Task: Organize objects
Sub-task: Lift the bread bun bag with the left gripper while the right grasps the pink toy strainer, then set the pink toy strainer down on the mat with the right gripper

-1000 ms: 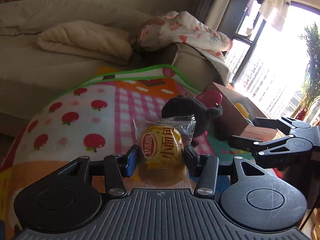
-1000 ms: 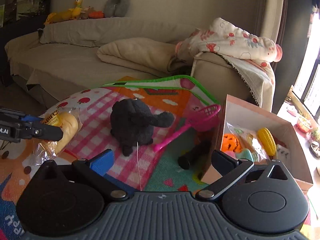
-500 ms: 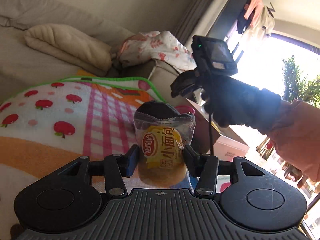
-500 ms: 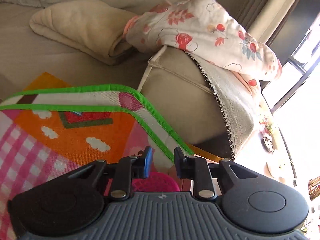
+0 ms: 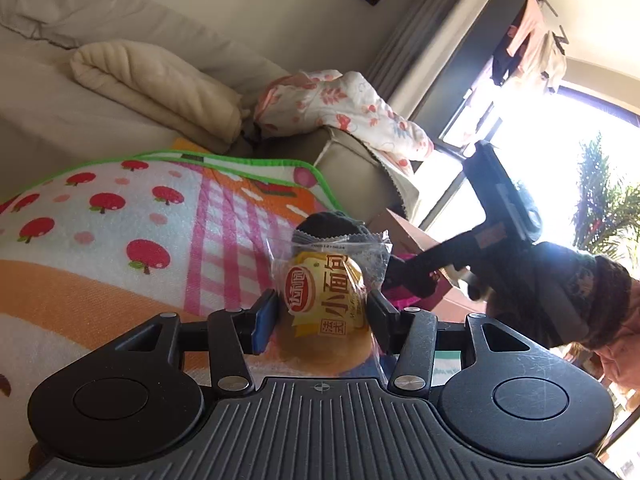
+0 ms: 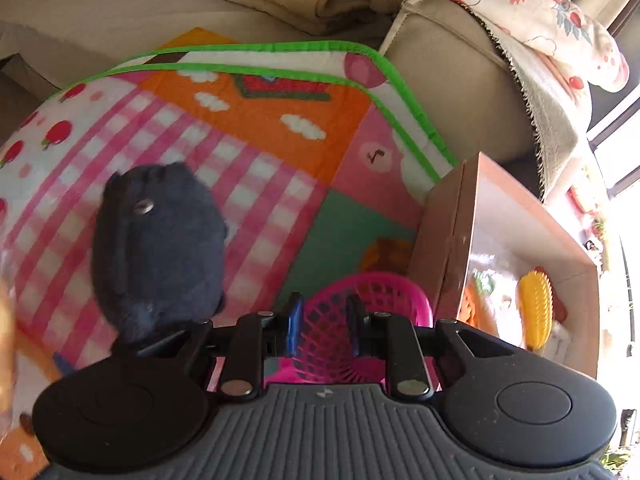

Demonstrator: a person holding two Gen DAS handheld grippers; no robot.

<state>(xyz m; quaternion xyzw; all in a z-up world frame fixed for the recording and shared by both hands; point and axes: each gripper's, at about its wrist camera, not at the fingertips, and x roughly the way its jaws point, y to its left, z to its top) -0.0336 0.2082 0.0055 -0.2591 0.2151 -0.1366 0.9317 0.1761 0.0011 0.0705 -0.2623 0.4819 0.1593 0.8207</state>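
My left gripper [image 5: 322, 320] is shut on a wrapped yellow bread bun [image 5: 326, 304] and holds it above the colourful play mat [image 5: 120, 216]. My right gripper [image 6: 322, 330] has its fingers narrowed around the head of a pink toy net scoop [image 6: 360, 320]; whether they press on it is unclear. A black plush toy [image 6: 160, 248] lies on the mat left of the right gripper. The brown cardboard box [image 6: 448, 232] stands at the right with a yellow toy corn [image 6: 536, 312] inside. The right gripper also shows in the left wrist view [image 5: 408, 276].
A beige sofa [image 5: 60, 92] with a folded cream blanket [image 5: 160, 88] and a floral blanket [image 6: 540, 4] on its arm lies behind the mat. A bright window and a plant [image 5: 608, 200] are at the right.
The right gripper came down from the sofa arm to the pink scoop beside the box and narrowed. The left gripper, still holding the bun, tilted and shifted a little.
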